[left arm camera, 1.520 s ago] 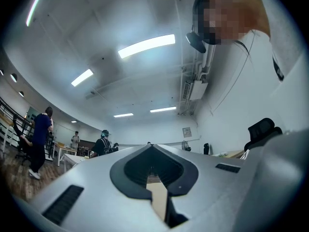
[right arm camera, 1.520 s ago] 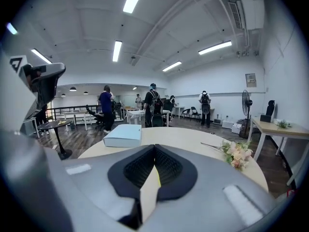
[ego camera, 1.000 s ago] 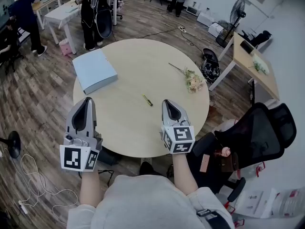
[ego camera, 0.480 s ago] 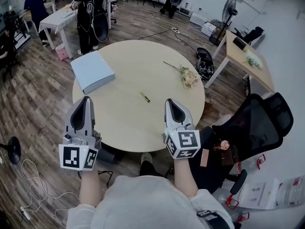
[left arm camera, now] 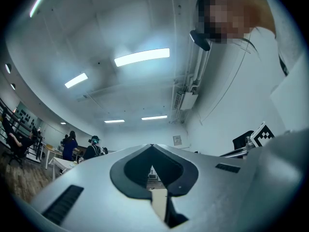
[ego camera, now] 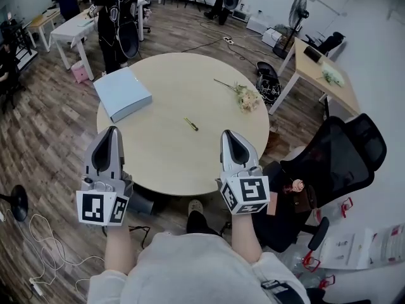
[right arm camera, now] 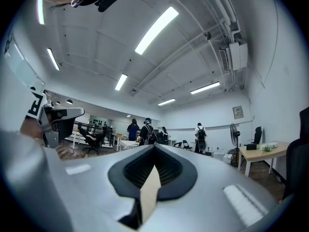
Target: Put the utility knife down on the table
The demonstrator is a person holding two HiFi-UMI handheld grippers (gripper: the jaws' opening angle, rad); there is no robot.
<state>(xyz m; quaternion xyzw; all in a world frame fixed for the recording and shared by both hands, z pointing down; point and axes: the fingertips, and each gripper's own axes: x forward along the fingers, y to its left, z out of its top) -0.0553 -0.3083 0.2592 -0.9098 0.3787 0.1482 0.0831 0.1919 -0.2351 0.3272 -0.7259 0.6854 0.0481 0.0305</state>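
On the round table [ego camera: 166, 164], mid-surface: utility knife [ego camera: 190, 124] lying flat, small, yellowish body with a dark end, long axis running diagonally. Too small in the head view to tell if the blade is out. Nothing touches it.

Left gripper [ego camera: 112, 133]: held over the near-left edge of the table, tips pointing away from the person, well apart from the knife. Its own view shows the jaws brought together at the tips, only a thin sliver of table visible lower down between the pads, nothing held.

Right gripper [ego camera: 228, 135]: over the near-right edge, roughly level with the left one, also pointing away. Jaws together at the tips, narrow tan wedge of table showing between the pads, nothing held. Knife sits ahead of it and to its left, nearer to this gripper than to the left one, between the two in left-right terms.

Marker cubes sit at the rear of both grippers, just above the person's hands.

Other stuff on the table: light blue binder [ego camera: 123, 93] at the far left, lying flat; sprig of flowers [ego camera: 244, 97] at the far right. Both well apart from the knife.

Off the table: black office chair [ego camera: 335, 157] just to the right, wooden desk [ego camera: 321, 76] beyond it, people standing near a white table [ego camera: 71, 29] at the far left
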